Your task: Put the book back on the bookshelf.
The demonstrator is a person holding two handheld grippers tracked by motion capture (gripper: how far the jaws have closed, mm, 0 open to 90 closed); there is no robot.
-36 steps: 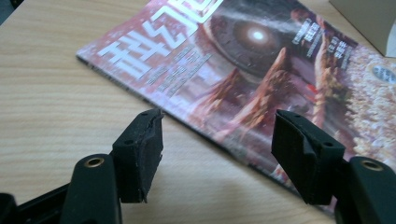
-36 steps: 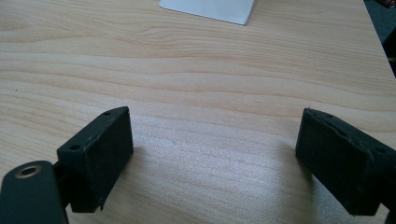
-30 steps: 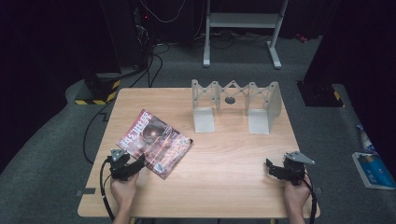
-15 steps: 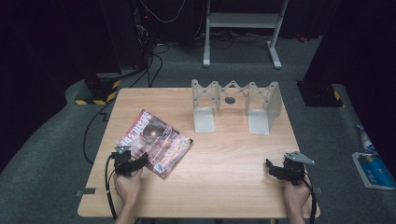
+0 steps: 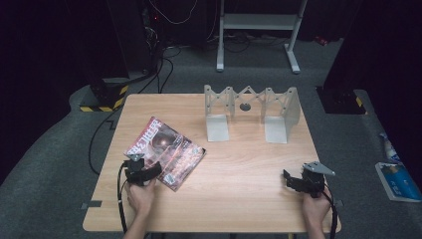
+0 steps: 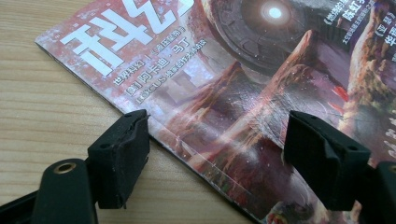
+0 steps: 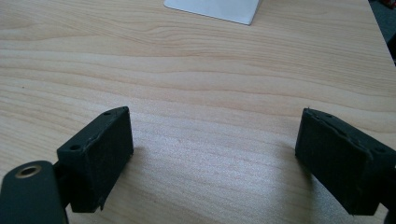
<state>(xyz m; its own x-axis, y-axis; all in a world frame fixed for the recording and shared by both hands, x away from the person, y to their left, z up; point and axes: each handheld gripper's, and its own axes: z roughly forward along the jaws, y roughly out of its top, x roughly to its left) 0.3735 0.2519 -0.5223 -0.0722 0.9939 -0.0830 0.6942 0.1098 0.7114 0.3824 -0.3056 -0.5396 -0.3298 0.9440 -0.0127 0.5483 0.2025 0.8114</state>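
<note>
A thin, shiny magazine with a dark red space picture and big white letters on the cover, lying flat and closed on the left part of the pale wooden table, turned a bit crooked, one corner toward the near edge. Right at that near edge of the magazine, the left gripper, black, held low by a hand; jaws spread wide, one over the bare wood and one over the cover, with the edge of the pages between them, nothing pinched yet. Hard to tell if the jaw tips touch the paper or just hang above it. Farther off, near the right front corner of the table, the right gripper, with a grey three-cornered plate on top, jaws spread wide too, only bare wood between them, well apart from the magazine. At the back of the table, a grey metal folding rack with two flat feet, standing upright, nothing in it, well apart from the magazine. Looks like the very start of the job: reaching done, grabbing not done. Still left, most likely: closing on the edge, lifting, and carrying, maybe to the rack, though only a guess.
</note>
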